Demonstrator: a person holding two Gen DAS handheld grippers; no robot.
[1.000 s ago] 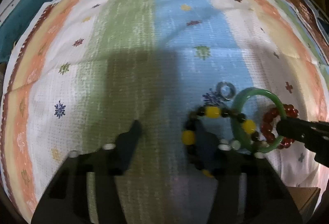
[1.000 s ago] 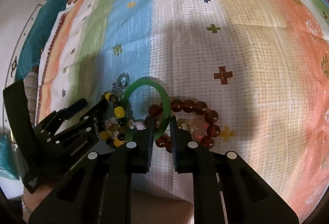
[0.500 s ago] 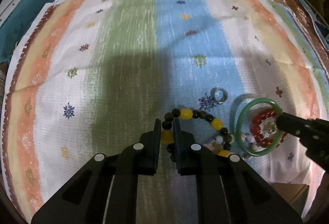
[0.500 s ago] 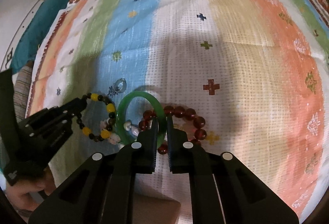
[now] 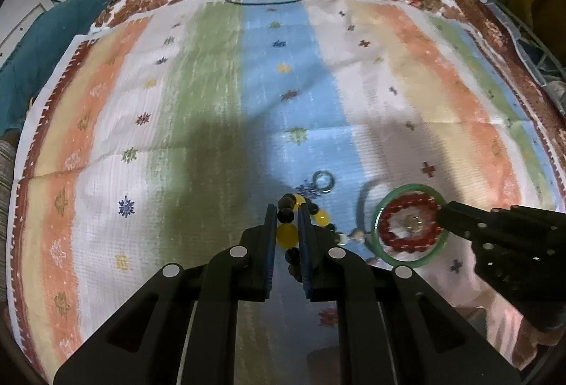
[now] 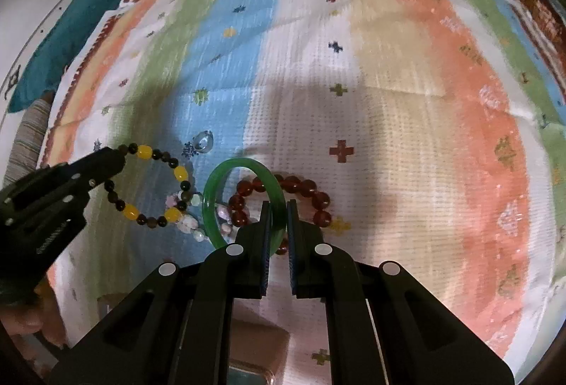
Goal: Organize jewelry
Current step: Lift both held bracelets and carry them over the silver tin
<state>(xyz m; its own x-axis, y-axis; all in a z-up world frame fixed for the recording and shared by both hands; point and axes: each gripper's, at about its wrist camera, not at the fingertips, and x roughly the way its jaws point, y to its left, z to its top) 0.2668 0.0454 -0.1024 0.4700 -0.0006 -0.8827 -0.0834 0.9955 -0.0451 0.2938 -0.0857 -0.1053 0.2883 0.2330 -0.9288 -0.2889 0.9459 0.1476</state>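
We see a striped cloth [image 5: 198, 109] covering the surface, with the jewelry gathered close to its near edge, right of centre. The left tongs [image 5: 286, 226] are closed narrow on the yellow-and-dark beaded bracelet [image 6: 152, 187], gripping the bracelet's left arc, so that the rest of the loop trails away to the right of those tongs toward the green bangle [image 6: 244, 197]. The right tongs [image 6: 277, 226] are closed narrow on the near rim of the green bangle, which stands tilted up on edge in the right wrist view, its open ring facing the left tongs. The red beaded bracelet [image 6: 304, 190] lies on the cloth behind and partly under the bangle; in the left wrist view it shows through the bangle's ring. A strand of small pale beads [image 6: 191, 226] lies between the two held pieces, touching or nearly touching both; we cannot tell whether it is caught on either. A small metal ring [image 5: 324, 180] rests just beyond the left tongs. We judge that the coming move turns on drawing the two held pieces apart, left and right, since each tong is nearer its own piece, and that the pale strand may drag along.
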